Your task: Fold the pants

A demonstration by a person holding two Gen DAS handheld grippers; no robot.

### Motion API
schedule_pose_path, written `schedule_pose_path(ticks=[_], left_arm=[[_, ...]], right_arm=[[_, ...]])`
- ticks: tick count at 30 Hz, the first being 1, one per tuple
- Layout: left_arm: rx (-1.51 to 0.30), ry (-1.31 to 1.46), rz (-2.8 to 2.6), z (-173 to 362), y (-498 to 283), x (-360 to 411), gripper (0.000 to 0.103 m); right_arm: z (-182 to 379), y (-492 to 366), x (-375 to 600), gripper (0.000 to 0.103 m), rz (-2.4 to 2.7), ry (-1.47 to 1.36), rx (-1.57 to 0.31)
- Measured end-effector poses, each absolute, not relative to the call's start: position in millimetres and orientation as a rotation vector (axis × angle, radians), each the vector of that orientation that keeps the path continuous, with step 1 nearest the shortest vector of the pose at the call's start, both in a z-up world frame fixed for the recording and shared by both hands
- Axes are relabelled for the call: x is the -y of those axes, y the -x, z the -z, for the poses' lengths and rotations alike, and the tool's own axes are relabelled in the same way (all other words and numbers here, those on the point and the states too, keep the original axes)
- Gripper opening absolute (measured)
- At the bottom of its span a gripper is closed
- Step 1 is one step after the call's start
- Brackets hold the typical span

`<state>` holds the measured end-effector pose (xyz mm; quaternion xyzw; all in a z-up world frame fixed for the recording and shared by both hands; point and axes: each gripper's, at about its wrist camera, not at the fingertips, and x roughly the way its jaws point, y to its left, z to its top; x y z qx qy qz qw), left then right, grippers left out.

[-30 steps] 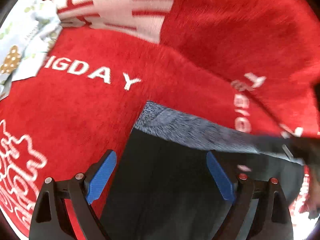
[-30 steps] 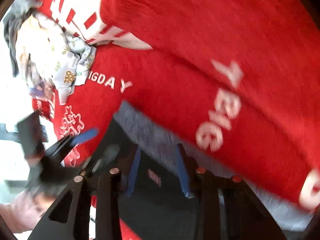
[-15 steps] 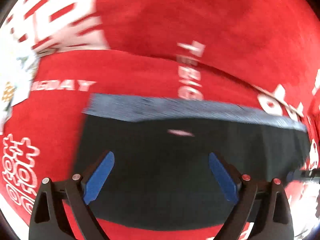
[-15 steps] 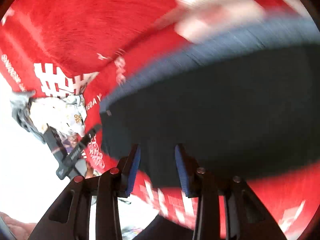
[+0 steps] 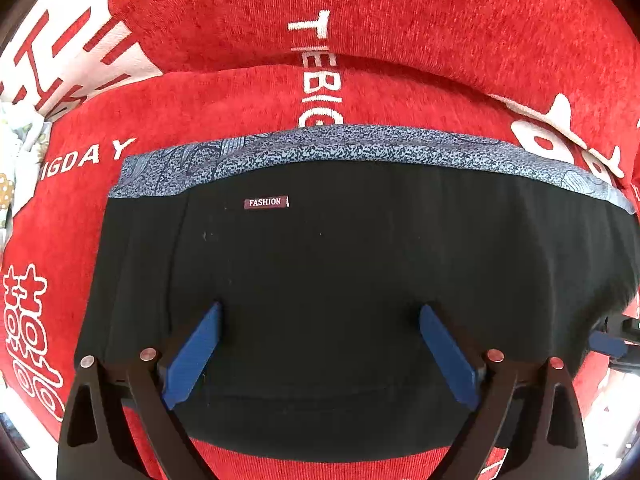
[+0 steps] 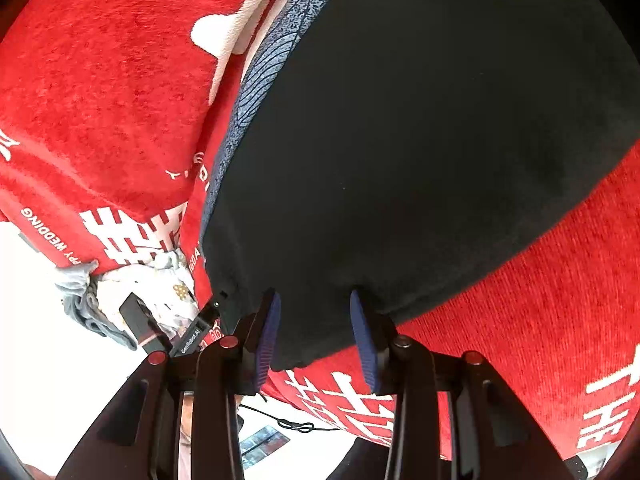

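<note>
Black pants [image 5: 340,280] with a blue-grey patterned waistband [image 5: 360,146] and a small FASHION label lie flat on a red cover [image 5: 200,108] with white lettering. My left gripper [image 5: 320,354] hangs straight above the middle of the pants. Its jaws are wide and opening, with nothing pinched. My right gripper [image 6: 316,340] sits at a corner edge of the pants [image 6: 400,160]. Its jaws are closing, with the black hem lying between the blue pads [image 6: 266,336], not visibly squeezed. A bit of the right gripper [image 5: 608,340] shows at the pants' right edge.
A pile of pale patterned clothes [image 6: 160,288] and a grey garment [image 6: 80,308] lie at the far end of the cover, also at the left rim [image 5: 16,168]. A red back cushion [image 5: 440,20] rises behind the waistband. A thin cable [image 6: 296,426] lies on the white floor.
The left gripper slid from the pants' left corner to above their middle and spread a little. The right gripper rolled and swung to the pants' edge, its pads closer together.
</note>
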<state>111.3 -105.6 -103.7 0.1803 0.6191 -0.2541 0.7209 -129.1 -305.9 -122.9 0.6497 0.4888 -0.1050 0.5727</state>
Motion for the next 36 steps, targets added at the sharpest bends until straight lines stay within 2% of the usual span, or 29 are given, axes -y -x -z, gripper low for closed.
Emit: schedule_pose_path(ticks=[1, 6, 7, 9, 13, 14, 16, 22, 27, 28, 29, 30, 32, 35, 36], left_arm=[[-1.367, -0.397, 0.559, 104, -112, 107, 0.098], [-1.367, -0.391, 0.561, 105, -111, 107, 0.098], [-1.367, -0.39, 0.565, 106, -114, 107, 0.098], [-1.366, -0.391, 0.565, 106, -115, 107, 0.099], [-1.366, -0.389, 0.561, 107, -114, 107, 0.099], [-1.366, -0.389, 0.562, 107, -114, 107, 0.099], [-1.367, -0.391, 0.565, 107, -114, 107, 0.099], [-1.392, -0.358, 0.571, 96, -115, 111, 0.099], [-1.385, -0.395, 0.582, 95, -105, 120, 0.099], [-1.385, -0.412, 0.571, 97, -105, 121, 0.099], [-1.381, -0.411, 0.568, 96, -106, 121, 0.099], [-1.375, -0.401, 0.563, 94, -106, 120, 0.099], [-1.379, -0.388, 0.54, 97, -111, 115, 0.099], [-1.396, -0.375, 0.522, 110, -114, 105, 0.1], [-1.387, -0.395, 0.527, 108, -113, 106, 0.1]], right_arm=[[120, 127, 308, 0.028, 0.25, -1.508, -1.162], [108, 142, 307, 0.028, 0.224, -1.446, -1.174], [109, 147, 309, 0.031, 0.234, -1.452, -1.165], [113, 154, 313, 0.054, 0.283, -1.474, -1.162], [116, 160, 317, 0.055, 0.314, -1.497, -1.117], [115, 158, 316, 0.054, 0.308, -1.486, -1.113], [111, 153, 314, 0.044, 0.302, -1.471, -1.111], [101, 161, 317, 0.043, 0.371, -1.434, -1.11], [122, 168, 330, 0.042, 0.437, -1.54, -1.042], [122, 166, 331, 0.037, 0.436, -1.541, -1.038], [117, 162, 332, 0.016, 0.432, -1.514, -1.04], [108, 156, 332, 0.011, 0.425, -1.46, -1.053], [98, 152, 331, 0.009, 0.414, -1.36, -1.089], [115, 157, 321, 0.008, 0.433, -1.268, -1.218], [116, 160, 320, 0.008, 0.432, -1.283, -1.191]])
